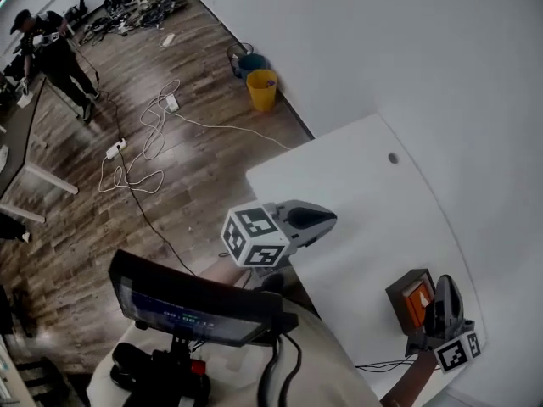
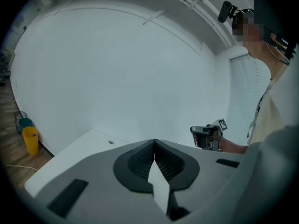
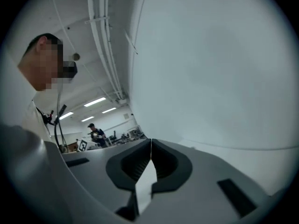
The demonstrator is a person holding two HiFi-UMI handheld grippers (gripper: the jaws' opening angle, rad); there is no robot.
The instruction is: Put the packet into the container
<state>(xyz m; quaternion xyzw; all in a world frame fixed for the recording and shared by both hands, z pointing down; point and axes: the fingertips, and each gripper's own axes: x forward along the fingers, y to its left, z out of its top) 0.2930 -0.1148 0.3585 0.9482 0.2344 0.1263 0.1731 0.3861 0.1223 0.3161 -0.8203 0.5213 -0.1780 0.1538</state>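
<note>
Right claw (image 3: 151,146), closed, hangs over white table (image 1: 356,185) beside wooden floor (image 1: 195,176).

White table (image 1: 356,185) against white wall (image 1: 407,49); wood floor (image 1: 212,176) with cables (image 1: 154,130), yellow bin (image 1: 261,90).

No legible words, brands or numbers. Black-and-white square markers on left cube (image 1: 254,236) and right cube (image 1: 458,352). Green glyphs on screen (image 1: 182,312) too blurred.

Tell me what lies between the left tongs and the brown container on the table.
Nothing: in the head view, only bare white table separates the left tongs from the brown container.
</note>
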